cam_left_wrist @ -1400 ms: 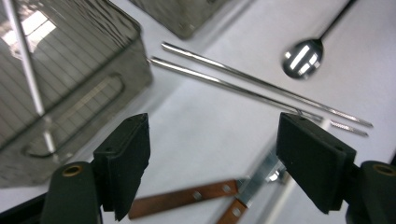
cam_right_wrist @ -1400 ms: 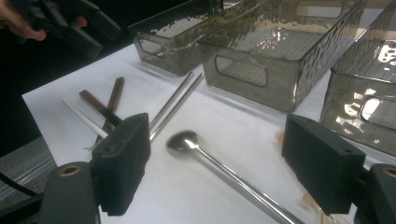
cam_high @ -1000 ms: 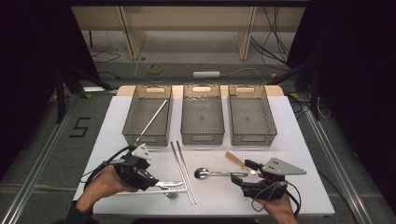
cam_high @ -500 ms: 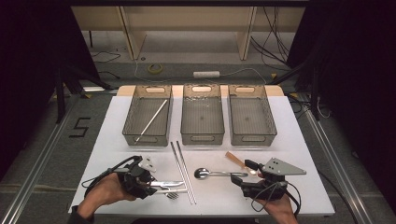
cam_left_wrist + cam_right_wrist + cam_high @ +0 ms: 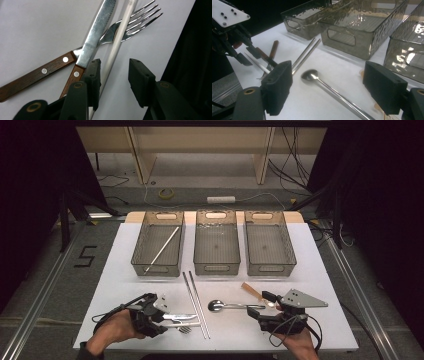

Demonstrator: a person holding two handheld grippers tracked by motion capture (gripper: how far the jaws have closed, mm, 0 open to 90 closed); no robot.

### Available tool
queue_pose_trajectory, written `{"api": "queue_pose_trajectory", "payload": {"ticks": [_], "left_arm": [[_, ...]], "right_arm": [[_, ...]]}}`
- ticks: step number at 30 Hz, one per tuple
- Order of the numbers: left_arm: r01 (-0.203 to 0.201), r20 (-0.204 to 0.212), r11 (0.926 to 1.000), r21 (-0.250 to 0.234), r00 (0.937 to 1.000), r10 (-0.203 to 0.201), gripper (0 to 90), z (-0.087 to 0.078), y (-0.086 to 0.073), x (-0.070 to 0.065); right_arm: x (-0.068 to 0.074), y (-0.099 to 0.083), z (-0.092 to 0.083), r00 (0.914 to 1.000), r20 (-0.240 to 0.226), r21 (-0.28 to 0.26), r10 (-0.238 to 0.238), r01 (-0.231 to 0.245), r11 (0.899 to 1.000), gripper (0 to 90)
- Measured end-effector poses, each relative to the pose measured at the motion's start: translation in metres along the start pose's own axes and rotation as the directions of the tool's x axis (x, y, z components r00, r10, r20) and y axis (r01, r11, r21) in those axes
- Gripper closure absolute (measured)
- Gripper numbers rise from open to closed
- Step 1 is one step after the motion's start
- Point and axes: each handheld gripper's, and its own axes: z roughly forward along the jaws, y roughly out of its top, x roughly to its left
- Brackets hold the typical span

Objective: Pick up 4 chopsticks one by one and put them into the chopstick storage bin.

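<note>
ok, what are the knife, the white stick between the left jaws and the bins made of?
Wood-handled knife: shiny, faintly scuffed steel-looking blade, dark brown wood handle with pale rivets.
Thin white chopstick: smooth, matte, probably plastic.
Three smoke-grey translucent bins: likely plastic with a rippled, glossy surface.

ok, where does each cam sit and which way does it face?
High view: above the person's side, facing forward and down on the table; forearms, both grippers.
Left gripper view: on the left gripper, looking along its jaws at a white chopstick, knife, fork.
Right gripper view: on the right gripper, facing a spoon and bins; left gripper farther off.
Shared: the cutlery pile.
</note>
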Motion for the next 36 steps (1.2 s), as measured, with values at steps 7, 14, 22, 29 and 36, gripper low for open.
{"api": "queue_pose_trajectory", "payload": {"ticks": [7,14,22,29,36], "left_arm": [[-0.022,-0.005,0.9992,0.033,0.9997,0.022,64.7,0.006,-0.002,0.001],[-0.034,-0.004,0.9977,0.059,0.9994,0.035,67.0,0.012,-0.003,0.005],[-0.074,-0.004,0.9935,0.087,0.9972,0.075,72.3,0.015,-0.002,0.006],[-0.132,0.002,0.9866,0.096,0.9912,0.133,79.2,0.016,-0.001,0.002],[-0.184,0.011,0.9786,0.091,0.9828,0.184,83.2,0.015,-0.002,0.001]], "right_arm": [[0.0,0.0,0.0,1.0,0.001,0.001,0.0,0.0,1.0,24.9],[0.0,0.0,0.001,1.0,-0.001,0.005,0.0,0.0,1.0,24.8],[0.001,0.0,0.001,1.0,-0.001,0.007,-0.001,0.001,1.0,24.9],[0.001,0.0,0.002,1.0,-0.001,0.01,-0.002,0.002,1.0,24.9],[0.001,0.0,0.002,1.0,-0.004,0.014,-0.006,0.006,1.0,24.9]]}}
